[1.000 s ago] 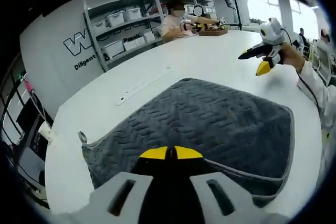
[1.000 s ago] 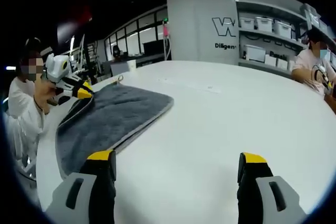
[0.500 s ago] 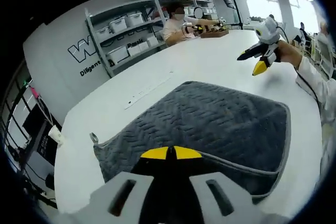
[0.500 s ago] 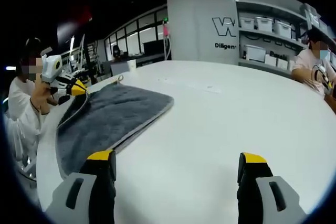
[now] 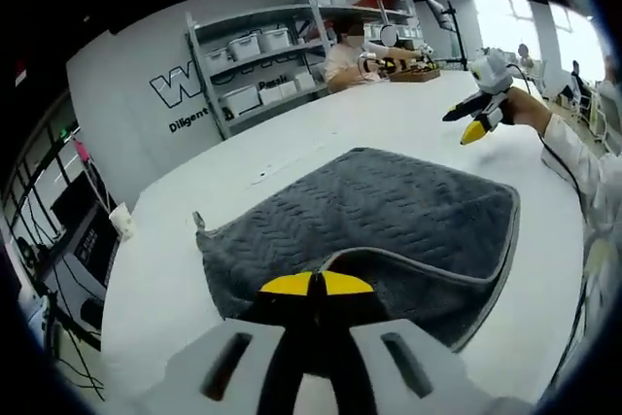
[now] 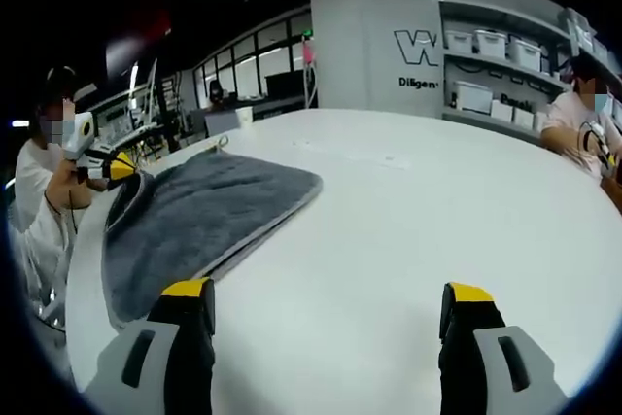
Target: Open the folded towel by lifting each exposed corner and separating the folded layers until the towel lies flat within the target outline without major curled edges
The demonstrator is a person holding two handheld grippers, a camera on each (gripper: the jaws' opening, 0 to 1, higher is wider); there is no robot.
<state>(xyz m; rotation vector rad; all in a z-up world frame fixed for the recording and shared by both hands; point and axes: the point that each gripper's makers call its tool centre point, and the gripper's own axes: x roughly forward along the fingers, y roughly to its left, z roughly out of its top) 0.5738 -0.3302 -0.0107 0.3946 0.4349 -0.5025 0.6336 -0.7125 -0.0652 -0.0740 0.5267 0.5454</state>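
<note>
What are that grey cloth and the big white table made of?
The towel looks like soft plush microfibre or terry: matte, with a zigzag ribbed pile and a stitched paler edge. The table seems a smooth, hard laminate or painted board with a faint sheen.

In the left gripper view, the near edge of the grey towel (image 5: 389,216) is hidden behind the yellow tips of the left gripper (image 5: 314,284), so it cannot be seen how much cloth is between the jaws. The wall lettering (image 5: 199,99) is cut by the shelf rack (image 5: 262,65), and the words cannot be read fully. The contents of the shelf boxes (image 5: 255,44) are too small to tell.

In the right gripper view, the seated person (image 6: 583,109) at the right is cut off by the picture's edge. The towel's near corner is hidden behind the finger (image 6: 190,323) of the right gripper (image 6: 328,310).
</note>
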